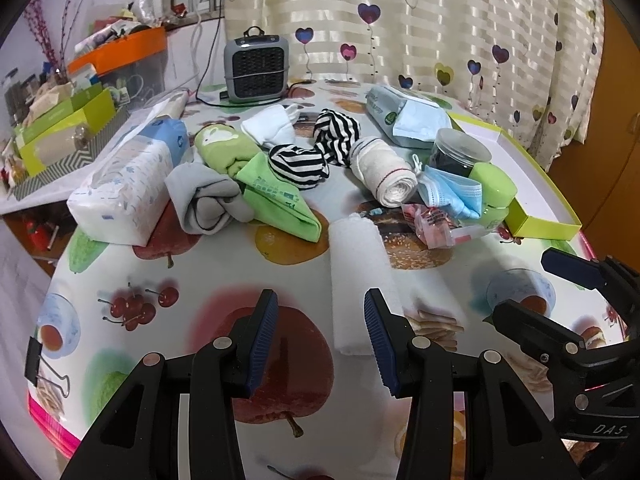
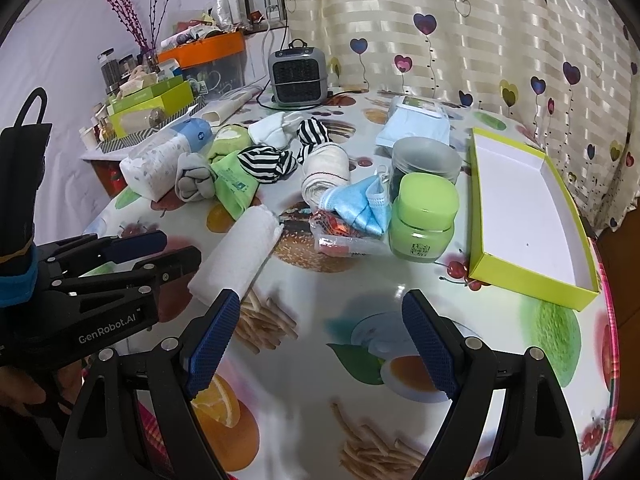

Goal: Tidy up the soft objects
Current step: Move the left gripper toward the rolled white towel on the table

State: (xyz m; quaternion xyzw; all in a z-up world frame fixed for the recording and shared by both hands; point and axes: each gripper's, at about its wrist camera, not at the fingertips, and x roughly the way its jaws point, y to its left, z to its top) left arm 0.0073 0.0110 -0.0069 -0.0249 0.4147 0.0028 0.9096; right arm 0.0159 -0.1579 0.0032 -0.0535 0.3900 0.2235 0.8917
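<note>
The rolled white towel (image 1: 360,280) lies on the fruit-printed tablecloth (image 1: 168,344) just ahead of my left gripper (image 1: 320,330), its near end beside my right-hand finger (image 1: 380,340) of that gripper, not between the pads. My left gripper's jaws stand apart with nothing in them. My right gripper (image 2: 320,340) also gapes wide and empty over the bare cloth, with the same towel (image 2: 236,256) just past its left finger.

Beyond the towel the soft things lie in a loose heap: a grey sock bundle (image 1: 206,200), a green cloth (image 1: 276,196), black-and-white striped socks (image 1: 308,156), a rolled cream sock (image 1: 384,172) and blue face masks (image 1: 452,194). A tissue pack (image 1: 128,184) lies to the left of them. To the right stand a green jar (image 2: 424,216) and a dark lidded jar (image 2: 424,160), and beside them an open lime-edged box (image 2: 532,208), white inside. At the far edge a small grey heater (image 1: 256,68) stands before a heart-printed curtain (image 1: 440,20); a cluttered shelf (image 1: 60,120) runs along the left.
</note>
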